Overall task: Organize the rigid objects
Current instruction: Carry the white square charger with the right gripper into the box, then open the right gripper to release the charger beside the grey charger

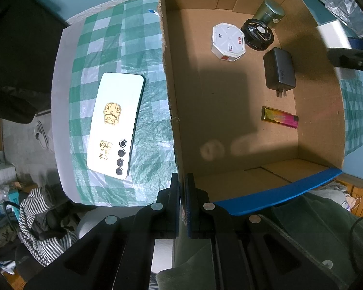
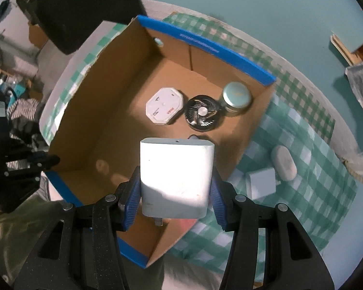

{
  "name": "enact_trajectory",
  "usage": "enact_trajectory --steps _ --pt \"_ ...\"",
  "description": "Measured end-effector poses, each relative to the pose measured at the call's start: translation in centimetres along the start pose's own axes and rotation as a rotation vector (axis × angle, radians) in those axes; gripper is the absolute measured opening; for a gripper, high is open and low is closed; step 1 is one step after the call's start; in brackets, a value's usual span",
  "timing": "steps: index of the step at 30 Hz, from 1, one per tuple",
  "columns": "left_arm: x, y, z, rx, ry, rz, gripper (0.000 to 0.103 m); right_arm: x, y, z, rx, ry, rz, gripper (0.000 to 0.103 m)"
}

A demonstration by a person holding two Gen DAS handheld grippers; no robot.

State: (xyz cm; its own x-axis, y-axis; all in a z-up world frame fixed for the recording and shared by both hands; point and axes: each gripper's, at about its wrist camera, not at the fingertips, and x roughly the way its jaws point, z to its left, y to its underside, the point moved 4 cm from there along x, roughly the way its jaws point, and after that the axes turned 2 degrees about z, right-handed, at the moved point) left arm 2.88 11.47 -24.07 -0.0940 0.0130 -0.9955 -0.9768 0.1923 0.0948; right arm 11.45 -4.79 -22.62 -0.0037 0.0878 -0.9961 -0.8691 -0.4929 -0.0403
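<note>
The right gripper point(image 2: 176, 188) is pointed straight down over the box point(image 2: 104, 91), and a white block point(image 2: 175, 176) is clamped between its blue pads point(image 2: 130, 205). The block is held above the box's near part, clear of the floor. The left gripper point(image 1: 183, 205) is also pointed down, its jaws pinched narrowly on the box wall point(image 1: 169, 77). A charger point(image 1: 279, 68), lighter point(image 1: 279, 117), fan point(image 1: 257, 33), tin point(image 1: 271, 10) and octagonal case point(image 1: 227, 42) are seen lying inside. A phone point(image 1: 116, 123) is left on the checked cloth point(image 1: 92, 55) beside the box.
</note>
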Motion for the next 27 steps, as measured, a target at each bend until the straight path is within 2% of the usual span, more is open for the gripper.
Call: enact_trajectory --steps 12,19,27 --pt "0.1 0.0 0.0 -0.004 -0.002 0.005 0.004 3.3 -0.8 1.5 -0.069 0.018 0.07 0.052" --pt "0.0 0.0 -0.1 -0.003 -0.002 0.006 0.004 5.0 -0.6 1.3 -0.055 0.038 0.093 0.052" --pt "0.0 -0.1 -0.1 0.001 -0.005 0.005 0.004 3.7 -0.8 0.5 -0.019 0.034 0.055 0.052"
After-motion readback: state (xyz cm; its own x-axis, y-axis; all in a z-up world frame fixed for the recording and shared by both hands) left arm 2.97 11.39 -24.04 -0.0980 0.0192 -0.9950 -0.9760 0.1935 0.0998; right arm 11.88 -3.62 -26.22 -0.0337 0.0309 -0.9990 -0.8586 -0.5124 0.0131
